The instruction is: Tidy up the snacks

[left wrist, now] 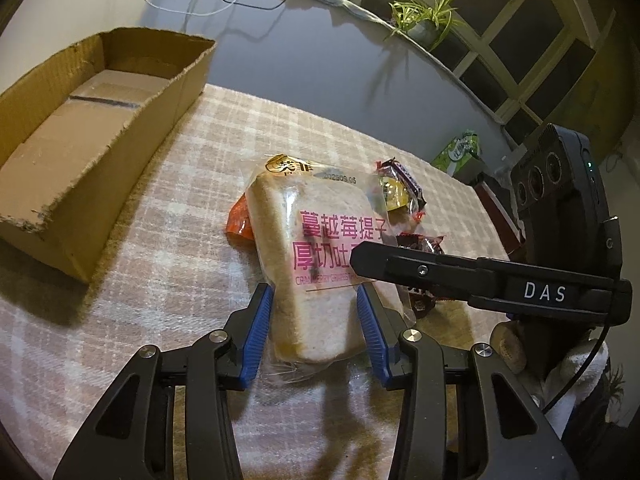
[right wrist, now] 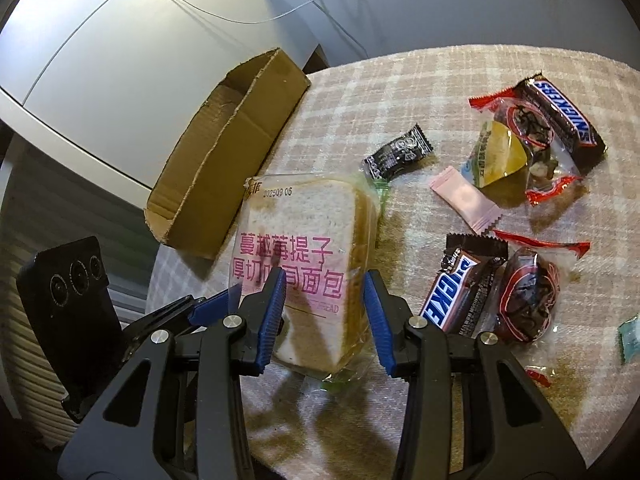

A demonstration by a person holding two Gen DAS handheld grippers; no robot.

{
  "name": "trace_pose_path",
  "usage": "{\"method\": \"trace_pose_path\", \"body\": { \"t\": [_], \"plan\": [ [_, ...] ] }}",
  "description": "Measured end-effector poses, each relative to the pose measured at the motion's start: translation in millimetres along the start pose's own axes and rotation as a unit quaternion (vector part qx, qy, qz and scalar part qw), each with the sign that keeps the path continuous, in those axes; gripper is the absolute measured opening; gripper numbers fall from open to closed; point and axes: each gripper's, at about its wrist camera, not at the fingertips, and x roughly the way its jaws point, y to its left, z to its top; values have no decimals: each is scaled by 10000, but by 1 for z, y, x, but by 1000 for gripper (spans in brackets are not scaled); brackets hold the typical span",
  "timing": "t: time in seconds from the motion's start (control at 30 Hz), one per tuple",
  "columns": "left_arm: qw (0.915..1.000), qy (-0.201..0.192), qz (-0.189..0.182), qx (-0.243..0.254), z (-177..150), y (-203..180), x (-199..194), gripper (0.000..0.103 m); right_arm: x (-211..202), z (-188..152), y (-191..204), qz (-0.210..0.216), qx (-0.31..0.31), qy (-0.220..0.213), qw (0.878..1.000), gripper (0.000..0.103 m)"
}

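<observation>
Checked cloth covers worktop (right wrist: 440,80); dim room, lamp overhead. Cardboard box (left wrist: 92,128) at far left, nothing in it: sorting barely begun. Bagged cranberry toast slice (left wrist: 320,264) lies mid-cloth, near box. Left tool (left wrist: 316,332) and right tool (right wrist: 324,316) both clamped on its near end, pads pressing bag. Left to do: toast into box, then Snickers bars (right wrist: 568,112), pink sachet (right wrist: 466,200), black candy (right wrist: 400,150), cheese wedge (right wrist: 500,152). Tools crowd each other; bag soft, may sag.

Clear-wrapped toast slice (left wrist: 316,264) flat on checked cloth, near open cardboard box (left wrist: 80,152).
</observation>
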Motion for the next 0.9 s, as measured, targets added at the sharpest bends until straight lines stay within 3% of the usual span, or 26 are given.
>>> {"method": "trace_pose_path", "body": {
  "t": [0.5,0.9],
  "plan": [
    [9973,-689,218,119,21,10,-50,42,-10,26,55,91,-522,-265,9982,42],
    [9914,-1146,619,-99,35,47,-78,42,22,60,117,282,-1044,-249,9938,42]
  ]
}}
